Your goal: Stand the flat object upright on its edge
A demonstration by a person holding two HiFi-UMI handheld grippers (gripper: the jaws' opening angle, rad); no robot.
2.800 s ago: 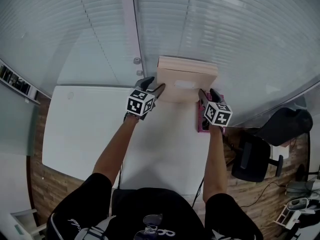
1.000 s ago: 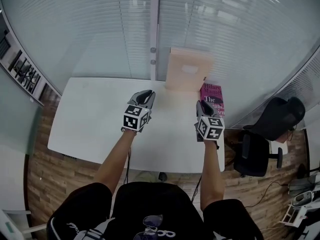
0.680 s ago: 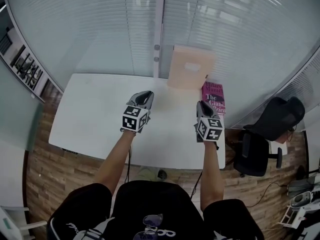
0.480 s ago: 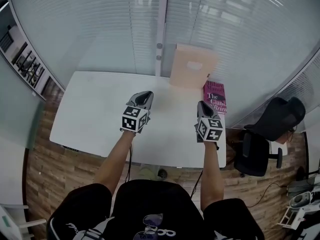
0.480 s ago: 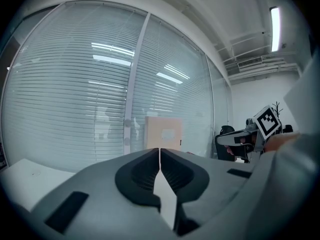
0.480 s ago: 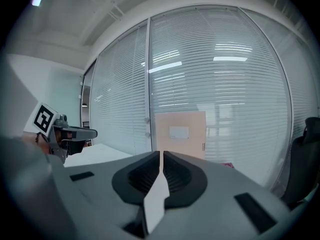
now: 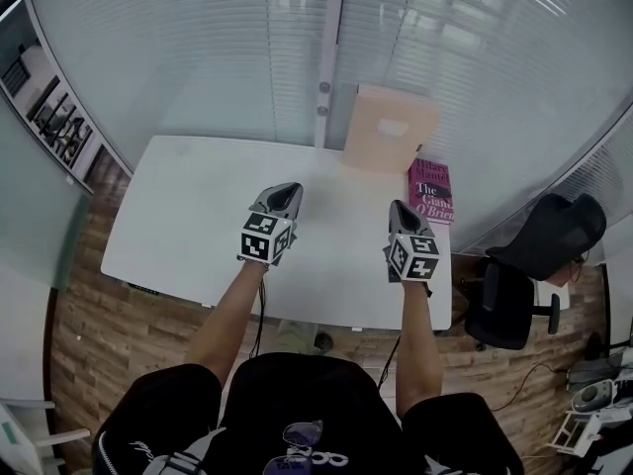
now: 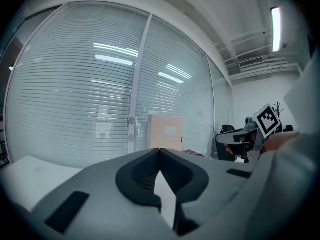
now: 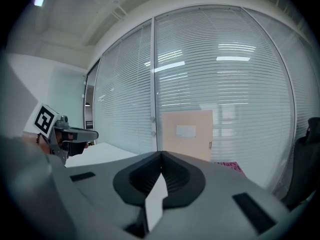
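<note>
Looking down, head view: both my grippers hang over the near half of the white table point(image 7: 188, 206), well apart from each other.
Left gripper point(image 7: 286, 190): clenched tight, nothing in it.
Right gripper point(image 7: 397, 209): clenched too, and empty.
Flat board point(image 7: 391, 129): standing upright on its edge at the table's far side, just in front of the blinds wall point(image 7: 198, 57), well apart from both grippers.
Pink book point(image 7: 432, 190): lying flat just right of the board's foot.
Left gripper view: my jaws meet tip to tip with nothing between them. The flat board point(image 8: 165, 132) stands far ahead, facing me, and my right gripper point(image 8: 245, 134) is off to the right.
Right gripper view: my jaws are pressed together and bare. The flat board point(image 9: 187, 134) stands upright ahead with a pale label on its face, the pink book point(image 9: 229, 166) lies flat at its right, and my left gripper point(image 9: 70, 133) is at the left.
</note>
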